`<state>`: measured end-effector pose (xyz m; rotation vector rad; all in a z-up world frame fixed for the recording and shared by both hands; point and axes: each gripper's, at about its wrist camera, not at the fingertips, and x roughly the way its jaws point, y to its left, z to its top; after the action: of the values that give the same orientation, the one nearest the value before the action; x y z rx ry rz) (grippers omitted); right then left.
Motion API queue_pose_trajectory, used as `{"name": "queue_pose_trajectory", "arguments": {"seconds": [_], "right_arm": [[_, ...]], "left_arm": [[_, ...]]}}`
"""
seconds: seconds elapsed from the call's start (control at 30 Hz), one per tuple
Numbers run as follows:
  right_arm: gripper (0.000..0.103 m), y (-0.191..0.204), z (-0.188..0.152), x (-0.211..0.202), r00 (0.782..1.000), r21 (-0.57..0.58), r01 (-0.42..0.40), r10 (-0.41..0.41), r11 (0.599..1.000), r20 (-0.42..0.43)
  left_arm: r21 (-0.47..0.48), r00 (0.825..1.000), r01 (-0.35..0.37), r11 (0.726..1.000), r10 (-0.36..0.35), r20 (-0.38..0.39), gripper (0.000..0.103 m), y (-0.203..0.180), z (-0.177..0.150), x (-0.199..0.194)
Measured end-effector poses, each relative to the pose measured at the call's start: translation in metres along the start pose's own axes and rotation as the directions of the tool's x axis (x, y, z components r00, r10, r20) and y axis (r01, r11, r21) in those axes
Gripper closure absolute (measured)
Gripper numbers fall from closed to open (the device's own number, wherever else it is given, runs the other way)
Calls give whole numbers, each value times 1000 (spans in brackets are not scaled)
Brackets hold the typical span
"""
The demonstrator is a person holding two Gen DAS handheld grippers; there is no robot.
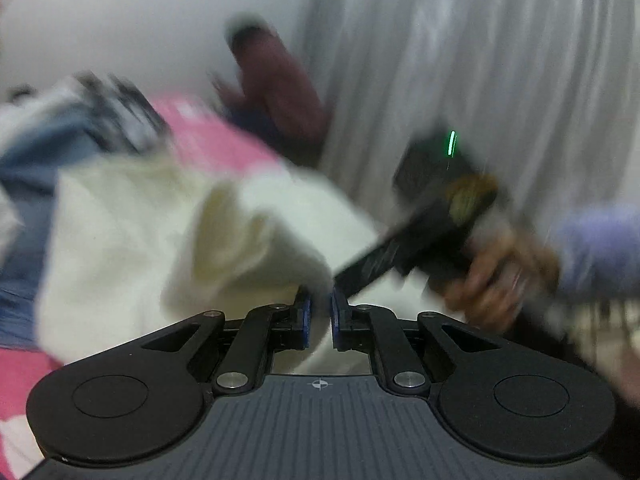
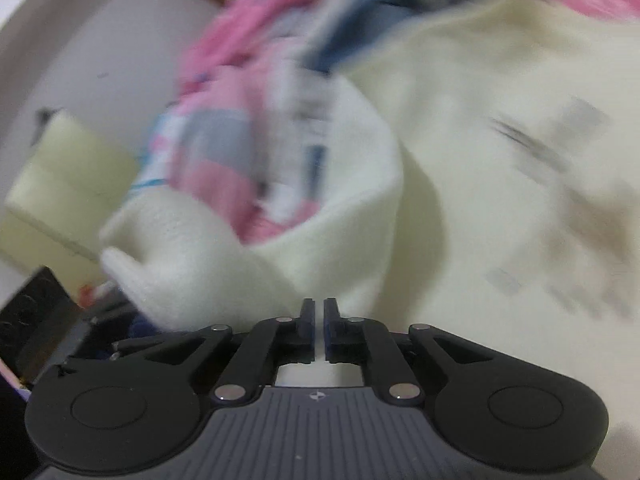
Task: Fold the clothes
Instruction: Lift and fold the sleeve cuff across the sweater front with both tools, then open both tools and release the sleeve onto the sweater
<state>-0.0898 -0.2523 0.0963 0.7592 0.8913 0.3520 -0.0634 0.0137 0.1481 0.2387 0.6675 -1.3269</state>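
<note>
A cream sweater [image 1: 160, 240] lies bunched over a pink cover, blurred by motion. My left gripper [image 1: 320, 314] is shut on a fold of its cloth at the near edge. The right gripper [image 1: 348, 272], held by a hand [image 1: 500, 276] in a lilac sleeve, reaches into the same garment just right of my left fingers. In the right wrist view the cream sweater [image 2: 460, 140] fills the right side and shows a faint grey print. The right gripper [image 2: 319, 320] has its fingers almost together on the sweater's edge, and a thick cuff or hem [image 2: 180, 264] hangs to the left.
A pile of blue and patterned clothes [image 1: 60, 140] sits at the left on the pink cover [image 1: 216, 140]. A person in dark red [image 1: 276, 84] sits at the back by a pale curtain [image 1: 480, 60]. A pale yellow box [image 2: 68, 184] stands left in the right wrist view.
</note>
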Motion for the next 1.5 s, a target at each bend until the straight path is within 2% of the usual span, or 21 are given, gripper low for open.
{"name": "queue_pose_trajectory", "arguments": {"seconds": [0.03,0.07,0.17,0.27,0.33,0.47,0.53,0.6,0.67,0.73,0.83,0.9,0.93,0.97,1.0,1.07,1.13,1.23,1.37,1.43,1.5], "right_arm": [[69,-9,-8,-10,999,26,41,-41,999,2],[61,-19,-17,-20,997,53,81,-82,995,3],[59,-38,-38,-54,984,110,175,-177,978,8],[56,-41,-60,-86,976,141,212,-217,967,18],[53,-37,-78,-103,976,150,216,-220,965,5],[53,-22,-118,-123,977,179,215,-210,960,-45],[52,-16,-139,-139,972,193,235,-230,953,-48],[51,-9,-145,-148,965,164,259,-261,952,-13],[49,-5,-135,-148,960,119,268,-275,956,44],[48,-1,-114,-136,960,47,255,-258,966,105],[47,6,-82,-98,957,-44,254,-245,966,152],[47,12,-63,-65,968,-98,209,-192,973,161],[47,15,-58,-49,976,-131,173,-151,976,160],[49,18,-55,-35,978,-166,159,-133,973,159],[49,21,-53,-17,978,-201,177,-149,964,146],[49,20,-52,19,957,-247,288,-269,925,109],[64,18,-59,35,926,-311,377,-354,872,130],[64,19,-74,25,912,-330,410,-374,850,169],[61,35,-84,10,900,-359,435,-385,826,206],[60,43,-82,6,911,-388,406,-335,827,240],[53,45,-78,9,937,-395,333,-251,857,244]], "left_arm": [[31,997,4,1000,-1,-76,91,-5,-1,16],[82,992,3,997,7,-122,90,-11,-4,27],[239,972,28,971,29,-232,67,-31,-12,51],[321,961,110,941,-18,-276,64,-48,-22,50],[297,944,136,945,-32,-329,61,-48,-26,50],[139,913,94,986,-29,-407,60,-30,-42,47],[29,917,43,999,-28,-399,60,-13,-42,41],[-136,931,-25,990,-27,-365,59,13,-44,35],[-315,952,-80,946,-22,-307,59,39,-51,29],[-498,974,-111,860,-5,-228,58,67,-63,22],[-677,989,-79,732,-28,-145,58,90,-87,26],[-746,998,-24,665,-22,-51,61,96,-103,29],[-777,1000,5,630,-15,-5,63,99,-110,30],[-803,999,24,596,7,35,78,99,-119,32],[-814,999,24,581,17,41,88,99,-124,37],[-806,1000,-7,592,4,-7,90,100,-126,39],[-796,998,-38,604,-9,-55,88,100,-129,41],[-748,985,-127,651,-7,-174,91,99,-113,31],[-528,981,-185,829,119,-155,91,112,-62,44],[-401,975,-218,890,179,-132,90,118,-37,50],[-267,967,-253,930,235,-101,90,125,-11,56]]}}
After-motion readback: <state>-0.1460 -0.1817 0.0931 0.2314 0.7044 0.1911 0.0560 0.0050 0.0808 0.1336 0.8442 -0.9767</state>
